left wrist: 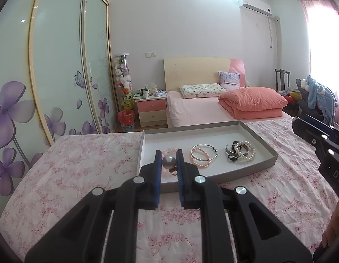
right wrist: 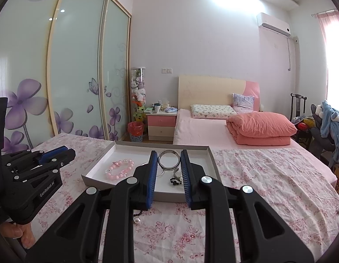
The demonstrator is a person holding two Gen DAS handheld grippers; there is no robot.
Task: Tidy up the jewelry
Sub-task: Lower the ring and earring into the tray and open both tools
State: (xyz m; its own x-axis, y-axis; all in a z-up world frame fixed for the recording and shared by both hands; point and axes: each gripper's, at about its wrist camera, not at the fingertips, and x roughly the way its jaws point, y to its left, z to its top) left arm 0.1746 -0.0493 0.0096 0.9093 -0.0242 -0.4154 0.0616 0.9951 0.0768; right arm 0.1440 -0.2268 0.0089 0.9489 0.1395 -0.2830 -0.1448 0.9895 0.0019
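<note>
The left hand-held gripper (left wrist: 168, 161) clamps a grey pearl bead (left wrist: 168, 161) above the tray (left wrist: 252, 131). The right hand-held gripper (right wrist: 168, 161) grips a silver bangle (right wrist: 168, 160) over the same tray.

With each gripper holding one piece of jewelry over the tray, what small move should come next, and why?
Probably lower the left gripper into the empty near-left part of the tray and release. It is shut on a grey pearl bead, held just above the pink bead bracelet. The right gripper holds a silver bangle above the tray's already crowded right side.
</note>
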